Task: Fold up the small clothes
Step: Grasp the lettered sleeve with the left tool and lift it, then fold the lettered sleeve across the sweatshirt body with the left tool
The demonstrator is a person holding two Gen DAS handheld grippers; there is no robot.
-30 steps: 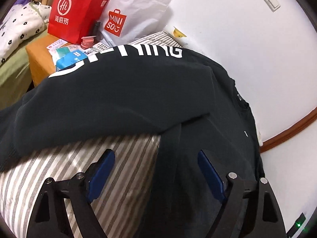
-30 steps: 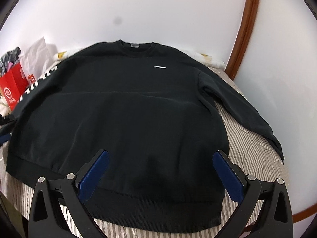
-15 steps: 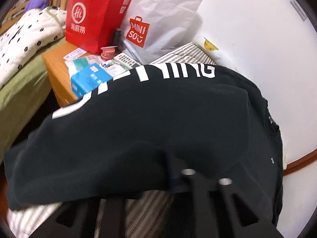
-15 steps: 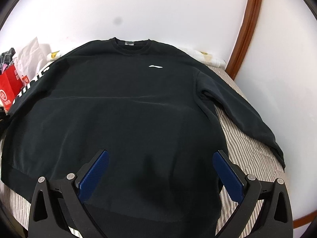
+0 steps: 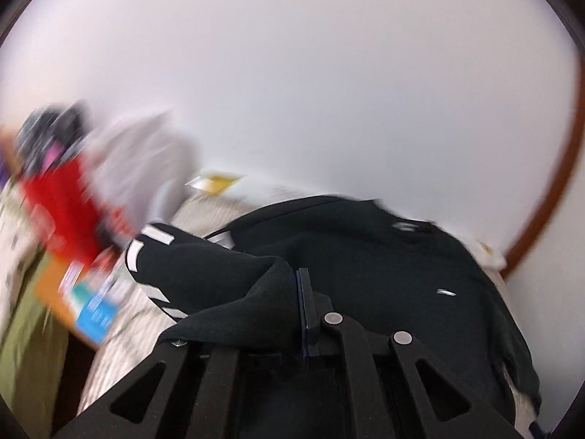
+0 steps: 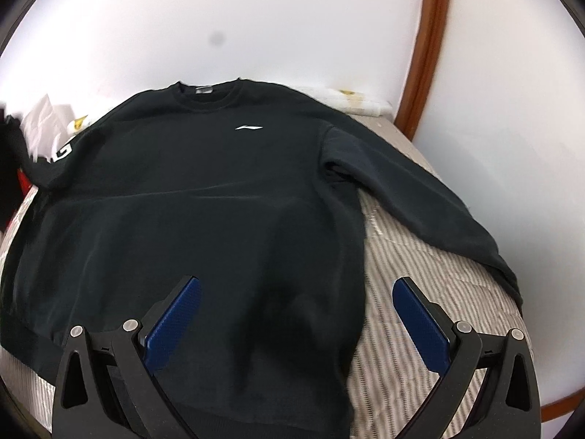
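A black sweatshirt with a small white chest logo lies front up on a striped bed. In the left wrist view my left gripper is shut on the cuff end of the sweatshirt's lettered sleeve, which hangs lifted off the bed and drapes over the left finger. The sweatshirt's body lies beyond it. My right gripper stands open above the lower right part of the sweatshirt, with nothing pressed between its blue pads. The other sleeve lies stretched out to the right.
A white wall with a brown curved trim runs behind the bed. Blurred at the left are a red bag, a white bag and an orange side table with small packets. A white cloth lies by the wall.
My left gripper closed on the lettered sleeve and rose with it, swinging toward the sweatshirt's body. The right gripper drifted right and stayed open.
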